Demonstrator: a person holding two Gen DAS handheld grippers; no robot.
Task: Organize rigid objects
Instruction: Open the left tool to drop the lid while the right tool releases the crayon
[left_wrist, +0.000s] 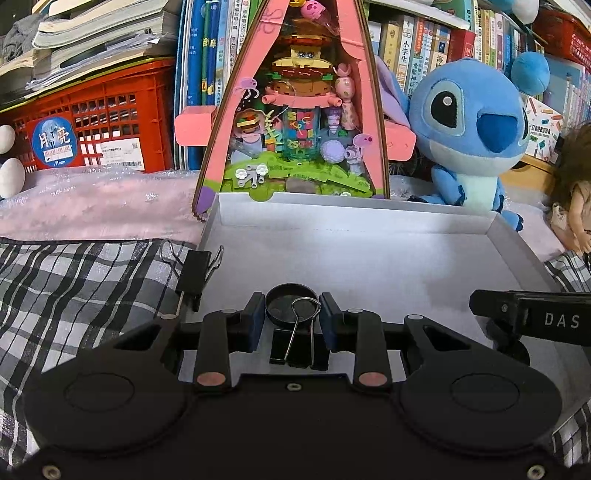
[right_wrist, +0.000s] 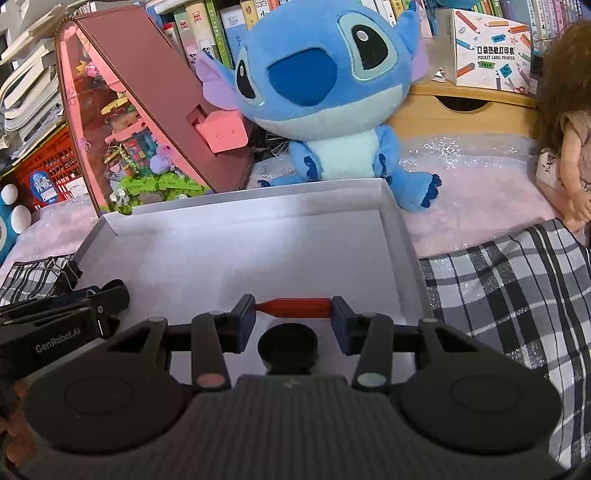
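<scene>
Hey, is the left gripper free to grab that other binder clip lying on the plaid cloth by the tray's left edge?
Probably not yet: the left gripper jaws are already shut on a binder clip above the white tray. The clip on the cloth lies unobstructed nearby.

A: Both views are evenly lit and fairly bright; the light seems to fall from above, since the white tray (left_wrist: 369, 258) shows only soft, pale shading on its floor.

B: Any glare?

A: Small sparkles on the crinkled plastic sheet (right_wrist: 443, 147) at the far right, and a faint sheen on the pink display case (left_wrist: 291, 103).

B: Sharpness?

A: The middle is crisp. Towards the edges the fisheye bends the bookshelf (left_wrist: 424, 33) and checked cloth (right_wrist: 517, 288), and the corners darken. The near gripper bodies look soft and dark.
</scene>
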